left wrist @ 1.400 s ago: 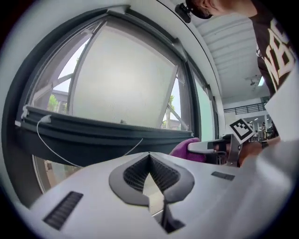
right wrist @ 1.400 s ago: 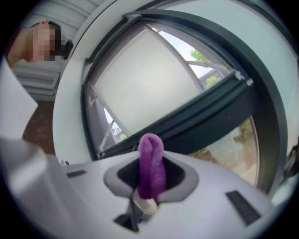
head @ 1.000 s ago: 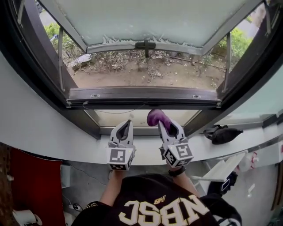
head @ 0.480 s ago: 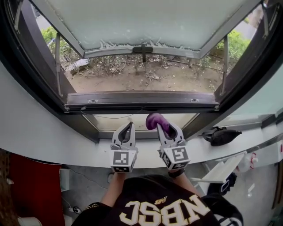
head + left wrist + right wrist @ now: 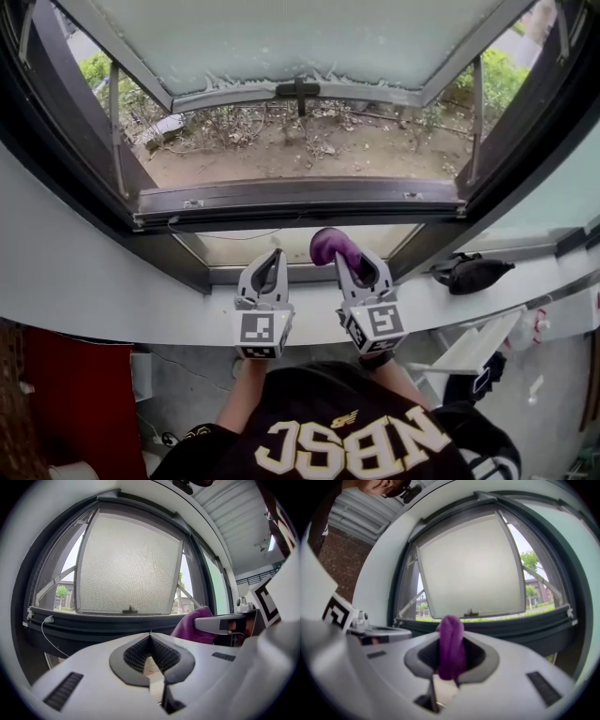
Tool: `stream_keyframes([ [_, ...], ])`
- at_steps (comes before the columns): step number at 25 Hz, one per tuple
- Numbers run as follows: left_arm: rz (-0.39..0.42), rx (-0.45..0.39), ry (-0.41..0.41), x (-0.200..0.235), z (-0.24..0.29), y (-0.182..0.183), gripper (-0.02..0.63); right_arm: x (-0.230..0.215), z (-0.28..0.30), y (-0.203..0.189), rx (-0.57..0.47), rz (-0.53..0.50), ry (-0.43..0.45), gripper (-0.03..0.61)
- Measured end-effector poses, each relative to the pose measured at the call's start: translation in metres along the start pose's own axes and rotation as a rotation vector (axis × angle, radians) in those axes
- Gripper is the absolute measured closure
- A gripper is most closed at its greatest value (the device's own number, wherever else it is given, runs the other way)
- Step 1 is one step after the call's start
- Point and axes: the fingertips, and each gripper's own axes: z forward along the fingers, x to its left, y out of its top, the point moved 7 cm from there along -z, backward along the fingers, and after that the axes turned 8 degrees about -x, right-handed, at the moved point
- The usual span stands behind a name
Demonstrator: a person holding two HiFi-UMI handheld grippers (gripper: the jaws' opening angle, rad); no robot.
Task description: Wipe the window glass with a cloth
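Below the window glass [image 5: 281, 37], right claw [image 5: 352, 266] is clamped on the purple cloth [image 5: 327, 246]. Left claw [image 5: 272, 261] — pinched together, empty.

Soft, overcast daylight pours in from 12 o'clock in my head view and casts no hard shadows. The frosted pane [image 5: 291, 37] reads bright and almost washed out, while the interior from 6 to 8 o'clock sits dim. Both gripper views are heavy fisheyes: the window frame [image 5: 93, 627] bows into an arc, black vignette fills the corners, and the backlit pane glows against dark surrounds. In the right gripper view the purple cloth [image 5: 451, 644] at 6 o'clock, nearest the lens, is soft and out of focus; the left gripper view stays crisper up close.
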Motion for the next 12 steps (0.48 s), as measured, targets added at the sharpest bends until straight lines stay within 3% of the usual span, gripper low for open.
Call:
stream_keyframes([
  [12, -0.022, -0.019, 0.015, 0.005, -0.008, -0.001, 0.604, 0.006, 0.003, -0.003, 0.021, 0.000, 0.015, 0.491],
])
